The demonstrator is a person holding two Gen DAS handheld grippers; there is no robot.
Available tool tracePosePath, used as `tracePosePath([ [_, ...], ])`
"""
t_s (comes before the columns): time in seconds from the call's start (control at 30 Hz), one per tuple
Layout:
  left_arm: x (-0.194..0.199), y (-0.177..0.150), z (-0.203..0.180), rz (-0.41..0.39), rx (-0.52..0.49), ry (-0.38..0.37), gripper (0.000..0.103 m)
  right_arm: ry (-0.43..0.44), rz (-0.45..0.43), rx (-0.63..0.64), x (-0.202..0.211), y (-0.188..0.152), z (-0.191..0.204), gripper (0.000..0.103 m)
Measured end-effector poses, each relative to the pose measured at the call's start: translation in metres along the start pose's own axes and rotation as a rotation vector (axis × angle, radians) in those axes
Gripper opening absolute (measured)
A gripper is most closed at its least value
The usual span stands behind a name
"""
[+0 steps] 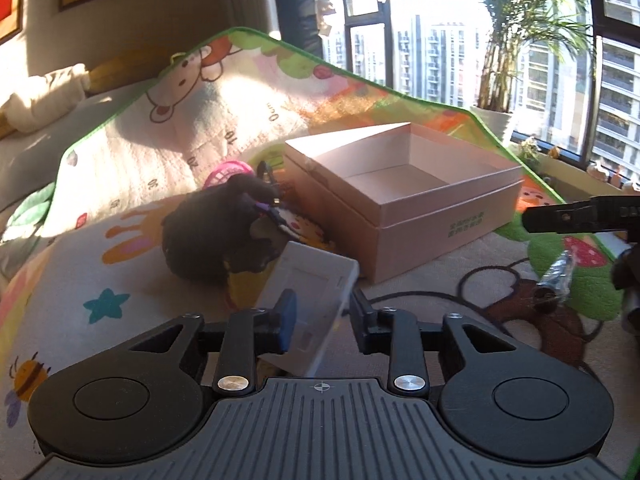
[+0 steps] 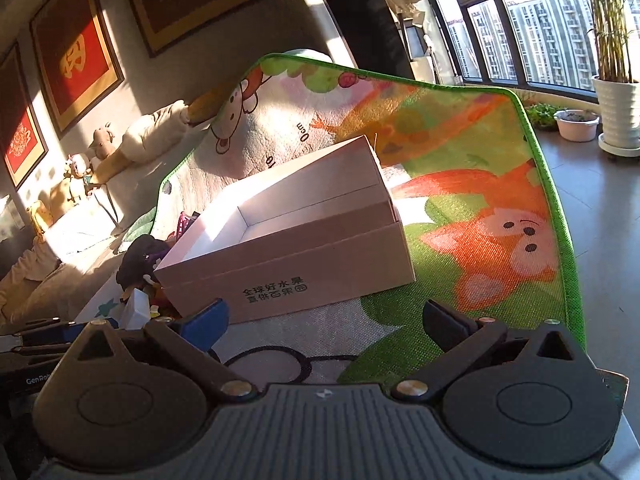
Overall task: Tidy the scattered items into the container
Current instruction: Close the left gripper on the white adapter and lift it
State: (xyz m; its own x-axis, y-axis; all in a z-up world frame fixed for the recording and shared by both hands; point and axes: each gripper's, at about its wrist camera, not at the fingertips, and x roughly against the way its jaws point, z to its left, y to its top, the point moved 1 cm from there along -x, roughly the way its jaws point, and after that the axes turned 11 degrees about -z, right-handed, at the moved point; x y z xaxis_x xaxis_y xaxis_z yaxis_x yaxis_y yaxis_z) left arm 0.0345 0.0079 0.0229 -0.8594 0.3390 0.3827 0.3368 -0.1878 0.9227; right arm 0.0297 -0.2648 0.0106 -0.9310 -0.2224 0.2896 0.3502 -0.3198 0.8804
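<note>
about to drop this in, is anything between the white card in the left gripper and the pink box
Nothing visible blocks it. The left gripper holds the white card, and only bare play mat lies between it and the open pink box.

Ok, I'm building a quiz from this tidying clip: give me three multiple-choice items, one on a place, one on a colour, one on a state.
1. Where does the pink box stand?
A. on the play mat
B. on a shelf
C. on bare floor

2. What colour is the mat's edging?
A. blue
B. green
C. red

3. How is the box?
A. lidded
B. crushed
C. open and empty

Key:
1 A, cartoon mat lies all around it.
2 B, a green border runs round the mat.
3 C, its bare inside shows in both views.
</note>
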Motion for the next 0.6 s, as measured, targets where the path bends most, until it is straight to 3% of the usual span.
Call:
tracePosePath([
  [0.1,0.010,-0.005,-0.021,0.035,-0.020,-0.098,0.032,-0.004,-0.003,-0.004,0.001,0.000,0.000,0.103],
  [0.13,0.013,-0.008,-0.027,0.045,-0.021,-0.121,0.036,-0.004,-0.004,-0.003,0.001,0.000,0.000,0.103],
  [0.17,0.015,-0.010,-0.032,0.049,-0.027,-0.128,0.045,-0.004,-0.004,-0.002,0.001,0.000,0.000,0.103],
  [0.2,0.017,-0.011,-0.035,0.040,-0.042,-0.106,0.055,-0.005,-0.005,0.000,0.001,0.000,0.000,0.103],
  [0.23,0.018,-0.012,-0.035,0.023,-0.058,-0.070,0.073,-0.005,-0.005,0.000,0.001,0.000,0.000,0.103],
  [0.27,0.018,-0.011,-0.032,-0.005,-0.073,-0.015,0.085,-0.005,-0.005,0.000,0.001,0.000,0.000,0.103],
  [0.33,0.012,-0.008,-0.021,-0.023,-0.061,0.070,0.090,-0.006,-0.004,-0.001,0.001,0.000,0.000,0.103],
  [0.43,-0.011,-0.007,0.004,0.008,0.009,0.131,0.091,-0.010,-0.002,-0.005,0.000,0.000,0.001,0.103],
  [0.5,-0.024,-0.009,0.015,0.034,0.051,0.143,0.087,-0.014,-0.002,-0.008,0.001,0.000,0.000,0.103],
  [0.57,-0.032,-0.011,0.021,0.052,0.076,0.154,0.064,-0.016,-0.001,-0.010,0.000,0.000,0.000,0.103],
  [0.6,-0.033,-0.012,0.022,0.056,0.078,0.154,0.061,-0.017,0.001,-0.011,0.000,0.000,-0.001,0.103],
])
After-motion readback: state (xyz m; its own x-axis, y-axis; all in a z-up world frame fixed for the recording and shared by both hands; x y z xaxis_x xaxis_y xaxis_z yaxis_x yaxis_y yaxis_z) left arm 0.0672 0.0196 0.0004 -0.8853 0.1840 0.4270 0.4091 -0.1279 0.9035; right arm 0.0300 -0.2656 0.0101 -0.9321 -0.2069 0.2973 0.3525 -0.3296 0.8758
